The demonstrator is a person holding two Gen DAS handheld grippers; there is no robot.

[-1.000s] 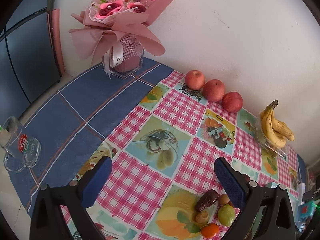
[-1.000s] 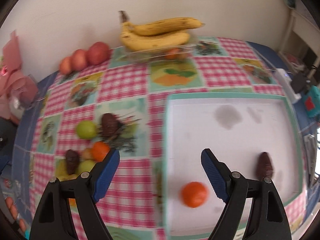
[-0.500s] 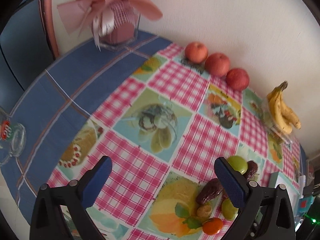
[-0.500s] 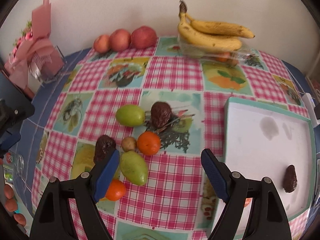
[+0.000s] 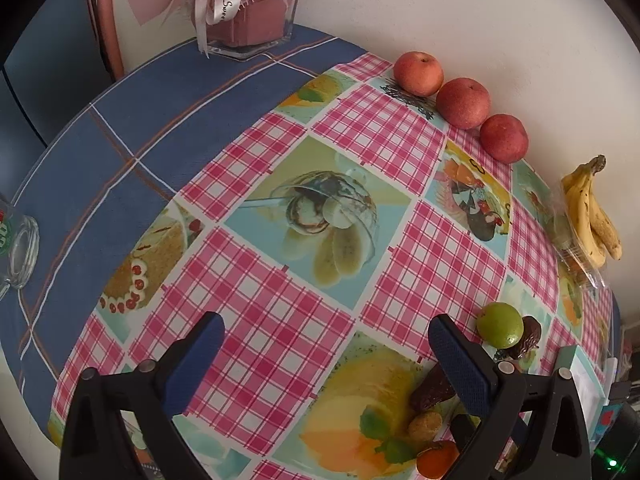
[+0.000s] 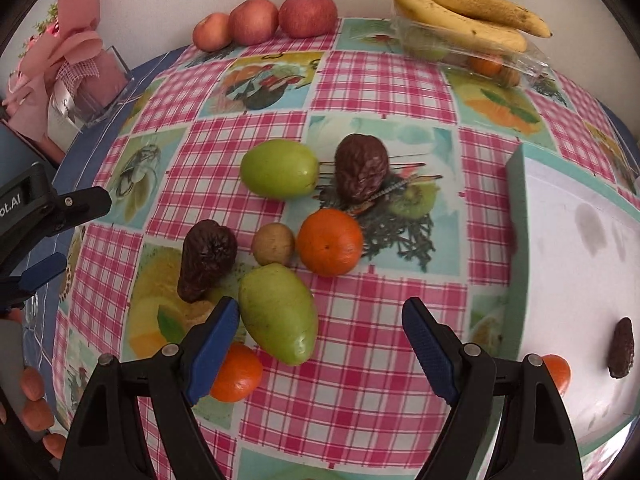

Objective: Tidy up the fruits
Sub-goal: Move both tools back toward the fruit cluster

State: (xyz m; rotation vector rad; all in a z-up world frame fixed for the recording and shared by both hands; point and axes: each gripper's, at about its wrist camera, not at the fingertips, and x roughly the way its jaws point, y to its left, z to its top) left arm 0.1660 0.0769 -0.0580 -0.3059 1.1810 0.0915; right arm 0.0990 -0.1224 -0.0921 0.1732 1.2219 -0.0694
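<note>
A cluster of small fruits lies on the checked tablecloth: two green fruits (image 6: 279, 168) (image 6: 279, 313), two wrinkled dark brown ones (image 6: 361, 166) (image 6: 206, 258), a small tan one (image 6: 273, 243) and two oranges (image 6: 329, 241) (image 6: 236, 373). My right gripper (image 6: 320, 344) hangs open above the cluster's near edge; the lower green fruit sits just inside its left finger, untouched. A white tray (image 6: 516, 240) at the right holds a dark fruit (image 6: 621, 347) and an orange (image 6: 557, 372). My left gripper (image 5: 326, 356) stands open over bare cloth, left of the same cluster (image 5: 500, 325).
Three red apples (image 6: 264, 20) line the wall. Bananas (image 6: 464, 12) rest on a clear plastic box holding more fruit. A pink bouquet in a glass vase (image 5: 248, 12) stands at the far left corner, and a glass mug (image 5: 16, 248) near the table's left edge.
Both grippers have sunk closer to the table. The right one swung left from over the white tray to over the fruit cluster. The left one tipped downward, bringing the cluster further into view.
</note>
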